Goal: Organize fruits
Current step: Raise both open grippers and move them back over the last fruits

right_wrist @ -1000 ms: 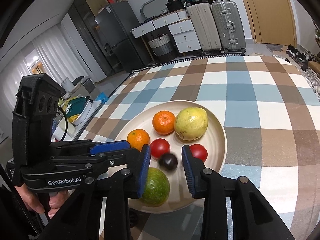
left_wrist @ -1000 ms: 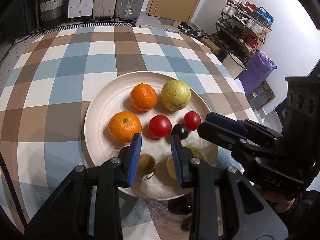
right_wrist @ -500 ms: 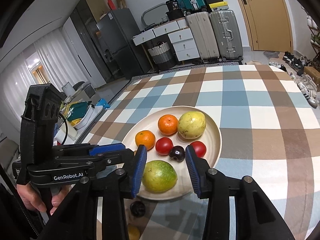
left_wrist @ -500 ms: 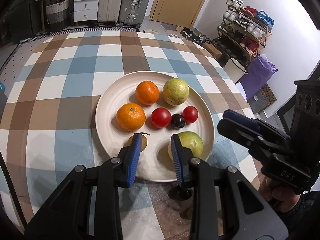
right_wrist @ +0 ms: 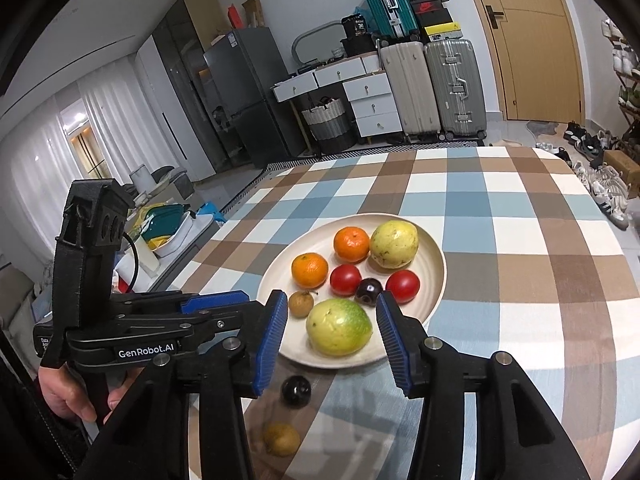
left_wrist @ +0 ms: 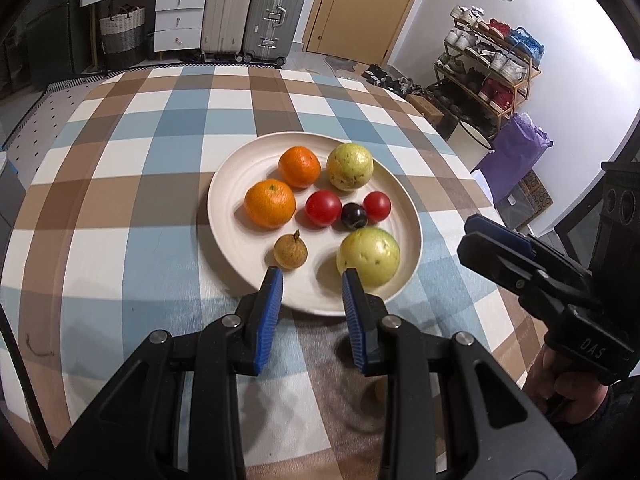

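Note:
A cream plate (left_wrist: pixel 224 184) (right_wrist: pixel 438 264) on the checked tablecloth holds two oranges (left_wrist: pixel 270 204), a yellow guava (left_wrist: pixel 350 166), two tomatoes (left_wrist: pixel 323 208), a dark plum (left_wrist: pixel 354 216), a brown longan (left_wrist: pixel 291 254) and a green guava (left_wrist: pixel 368 257) (right_wrist: pixel 339 332). My left gripper (left_wrist: pixel 313 312) hovers over the plate's near rim, shut to a narrow gap with nothing in it. My right gripper (right_wrist: pixel 332 320) (left_wrist: pixel 470 232) is just short of the green guava. Its jaws are opening, and its pads stand clear of the fruit. On the cloth before the plate lie a second dark plum (right_wrist: pixel 296 390) and a second longan (right_wrist: pixel 281 438).
The table's left edge (right_wrist: pixel 240 208) drops toward bags on the floor. Its right edge (left_wrist: pixel 460 152) faces a shoe rack (left_wrist: pixel 492 60) and a purple bag (left_wrist: pixel 516 148). Suitcases (left_wrist: pixel 256 12) and white drawers (left_wrist: pixel 178 20) stand beyond the far edge. A person's hand (right_wrist: pixel 68 392) holds each gripper.
Both grippers have drawn back from the plate and risen a little. The right jaws have widened away from the green guava. The longan has come into full view in front of the left fingers.

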`<action>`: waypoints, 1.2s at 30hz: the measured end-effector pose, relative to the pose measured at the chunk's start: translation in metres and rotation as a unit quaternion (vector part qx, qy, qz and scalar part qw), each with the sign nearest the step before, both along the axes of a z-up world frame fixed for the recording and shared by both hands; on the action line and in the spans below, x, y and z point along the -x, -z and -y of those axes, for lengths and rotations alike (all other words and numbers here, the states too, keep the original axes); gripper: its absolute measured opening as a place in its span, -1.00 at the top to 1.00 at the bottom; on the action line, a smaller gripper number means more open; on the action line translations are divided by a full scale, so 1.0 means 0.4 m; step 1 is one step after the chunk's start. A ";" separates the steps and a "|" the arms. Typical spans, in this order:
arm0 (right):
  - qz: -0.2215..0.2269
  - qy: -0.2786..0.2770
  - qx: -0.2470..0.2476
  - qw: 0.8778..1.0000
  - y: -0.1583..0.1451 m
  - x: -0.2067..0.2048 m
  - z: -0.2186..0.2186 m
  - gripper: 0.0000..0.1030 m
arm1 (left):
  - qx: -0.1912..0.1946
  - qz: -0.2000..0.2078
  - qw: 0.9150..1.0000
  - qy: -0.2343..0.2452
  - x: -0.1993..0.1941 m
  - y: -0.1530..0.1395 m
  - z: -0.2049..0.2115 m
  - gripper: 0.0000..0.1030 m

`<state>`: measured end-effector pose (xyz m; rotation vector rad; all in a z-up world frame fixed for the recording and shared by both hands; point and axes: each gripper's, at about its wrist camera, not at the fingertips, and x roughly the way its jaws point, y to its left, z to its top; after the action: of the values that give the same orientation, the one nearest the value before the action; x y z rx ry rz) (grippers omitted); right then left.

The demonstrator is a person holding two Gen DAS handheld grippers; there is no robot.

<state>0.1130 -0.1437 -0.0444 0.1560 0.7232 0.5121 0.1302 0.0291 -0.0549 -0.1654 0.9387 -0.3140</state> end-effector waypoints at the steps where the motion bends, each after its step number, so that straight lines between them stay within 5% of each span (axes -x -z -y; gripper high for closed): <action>1: 0.001 -0.001 0.000 1.000 0.001 0.006 -0.001 0.08 | 0.001 0.000 1.000 0.000 0.007 0.002 0.000 0.48; 13: 0.003 -0.015 0.015 1.000 0.024 0.110 -0.015 -0.24 | -0.008 0.012 1.000 -0.011 0.106 0.026 0.002 -0.49; 36: -0.039 -0.042 0.047 0.997 0.115 0.197 -0.056 -0.31 | -0.028 0.007 0.999 -0.036 0.229 0.073 -0.032 -0.94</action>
<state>0.0343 -0.1212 -0.0902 0.0585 0.8302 0.5542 0.0388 0.0418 -0.0843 -0.1449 0.9240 -0.2210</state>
